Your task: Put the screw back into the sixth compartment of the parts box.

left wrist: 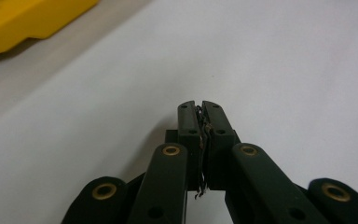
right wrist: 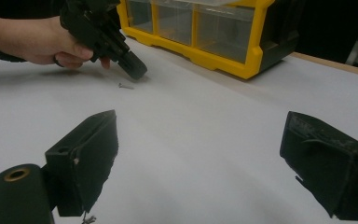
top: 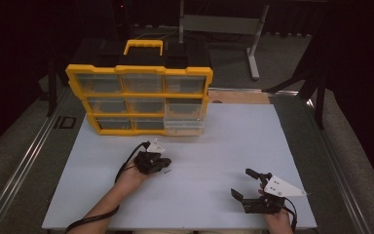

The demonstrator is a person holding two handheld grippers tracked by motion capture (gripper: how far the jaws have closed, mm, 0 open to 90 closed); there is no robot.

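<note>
Left gripper (right wrist: 133, 70) has snapped shut on nothing right beside the tiny screw (right wrist: 126, 86), right gripper (right wrist: 200, 154) idles wide open and empty, so I'd reopen and re-aim over it.

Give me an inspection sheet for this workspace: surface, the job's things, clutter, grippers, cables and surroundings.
Surface: pale table, mostly bare.
Job's things: a small screw lies on the table just beyond the left gripper's tips, not between the jaws.
Clutter: nothing seen.
Grippers: left gripper shut with nothing between the pads; right gripper open, holding nothing.
Cables: a black cable loops from the left gripper back along the forearm.
Surroundings: yellow drawer organiser stands at the table's far edge, its bottom right drawer pulled out; dark floor and a grey table frame behind.
</note>
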